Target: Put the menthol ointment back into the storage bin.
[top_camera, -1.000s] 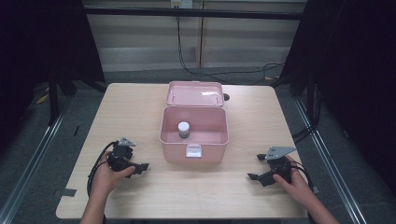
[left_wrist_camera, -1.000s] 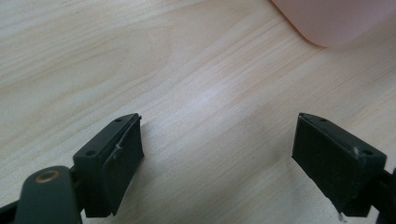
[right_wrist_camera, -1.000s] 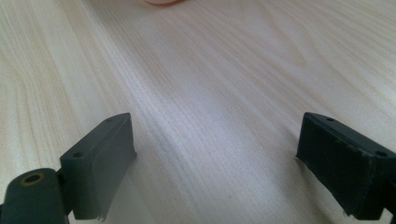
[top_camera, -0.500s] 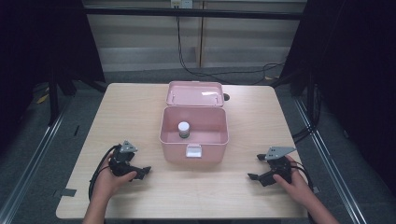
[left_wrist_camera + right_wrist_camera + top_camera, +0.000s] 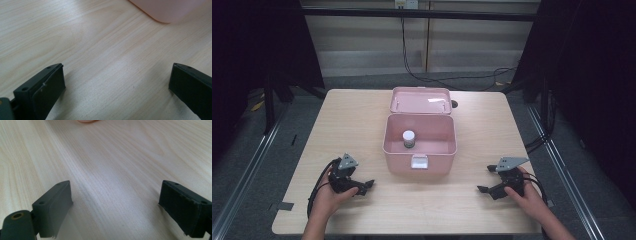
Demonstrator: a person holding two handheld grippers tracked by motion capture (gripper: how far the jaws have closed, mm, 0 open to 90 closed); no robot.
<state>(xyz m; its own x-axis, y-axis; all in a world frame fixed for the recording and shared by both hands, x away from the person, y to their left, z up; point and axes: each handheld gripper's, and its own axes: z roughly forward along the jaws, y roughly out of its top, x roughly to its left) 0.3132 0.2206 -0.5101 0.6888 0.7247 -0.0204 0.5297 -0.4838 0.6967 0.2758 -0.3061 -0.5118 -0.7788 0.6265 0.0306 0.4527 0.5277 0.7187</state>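
Observation:
A pink box stands open at the table's middle, its lid laid back behind it. Inside stands a small jar with a white cap. My left gripper rests near the front left, pointing toward the box. Its jaws have just been opening and now stand wide apart over bare wood. A corner of the box lies ahead of them. At the front right, my right gripper is open too, with only tabletop between its fingers.
The wooden table ends close behind both hands. Black cables trail from each gripper toward the near edge. A metal rail runs along the floor at the left, and dark curtains hang on both sides.
My left gripper has slid a little toward the near edge and its jaws have spread wider. The right gripper and the box have stayed put.

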